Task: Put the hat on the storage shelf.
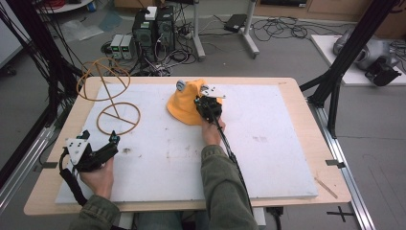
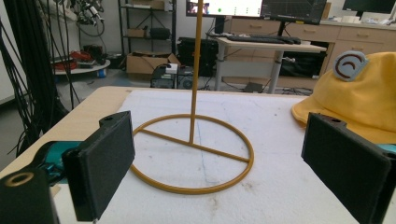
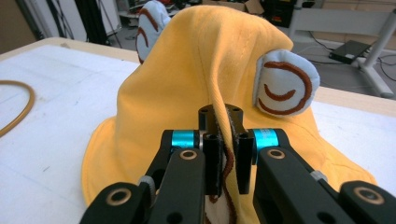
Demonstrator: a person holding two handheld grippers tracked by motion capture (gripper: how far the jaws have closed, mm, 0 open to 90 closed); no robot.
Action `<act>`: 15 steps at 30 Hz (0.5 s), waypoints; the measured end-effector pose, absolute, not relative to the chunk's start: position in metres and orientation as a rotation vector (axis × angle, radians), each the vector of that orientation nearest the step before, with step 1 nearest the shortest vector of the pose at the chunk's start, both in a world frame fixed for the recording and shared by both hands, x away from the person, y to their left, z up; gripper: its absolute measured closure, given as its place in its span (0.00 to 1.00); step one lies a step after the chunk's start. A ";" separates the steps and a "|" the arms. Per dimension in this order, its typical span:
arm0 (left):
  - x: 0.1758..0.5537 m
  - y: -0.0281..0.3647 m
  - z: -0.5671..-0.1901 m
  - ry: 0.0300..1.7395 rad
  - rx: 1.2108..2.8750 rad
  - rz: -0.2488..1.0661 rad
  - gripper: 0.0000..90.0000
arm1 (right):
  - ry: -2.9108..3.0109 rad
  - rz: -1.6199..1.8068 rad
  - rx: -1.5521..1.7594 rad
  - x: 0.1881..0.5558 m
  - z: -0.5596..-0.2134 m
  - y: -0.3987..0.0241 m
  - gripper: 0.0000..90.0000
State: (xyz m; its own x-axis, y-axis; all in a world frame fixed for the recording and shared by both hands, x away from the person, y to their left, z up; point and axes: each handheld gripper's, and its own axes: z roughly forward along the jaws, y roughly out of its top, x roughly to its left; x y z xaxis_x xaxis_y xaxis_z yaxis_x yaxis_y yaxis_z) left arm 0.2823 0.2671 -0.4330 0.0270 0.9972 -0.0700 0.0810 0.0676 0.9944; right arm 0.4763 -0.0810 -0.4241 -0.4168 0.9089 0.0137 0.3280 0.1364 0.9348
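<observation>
A yellow hat (image 1: 186, 103) with two pale blue ears lies on the white board (image 1: 268, 143) near its far middle. My right gripper (image 1: 207, 106) is shut on a fold of the hat (image 3: 196, 74), with the fabric pinched between the black jaws; one ear (image 3: 282, 84) stands just right of the fold. A wire hat stand (image 1: 112, 98) with a ring base (image 2: 194, 154) and an upright rod stands at the far left. My left gripper (image 1: 103, 146) is open near the board's left front, jaws wide apart, facing the ring base with nothing between them.
The board lies on a wooden table (image 1: 306, 100). Black frame posts (image 1: 344, 52) rise at the right, cables and computer boxes (image 1: 153, 28) sit on the floor beyond the far edge. The hat's brim (image 2: 359, 107) lies to the right of the ring base.
</observation>
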 end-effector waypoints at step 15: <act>0.282 0.267 -0.433 1.279 1.225 1.093 0.11 | 1.674 1.313 1.115 0.457 -0.399 -0.081 0.98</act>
State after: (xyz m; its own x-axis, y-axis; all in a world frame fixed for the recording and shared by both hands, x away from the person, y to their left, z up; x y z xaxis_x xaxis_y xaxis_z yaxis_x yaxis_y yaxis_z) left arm 0.2823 0.2674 -0.4328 0.0276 0.9967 -0.0760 0.0802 0.0736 0.9941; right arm 0.4566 -0.0806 -0.3992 -0.3639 0.9310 -0.0283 0.1942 0.1056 0.9753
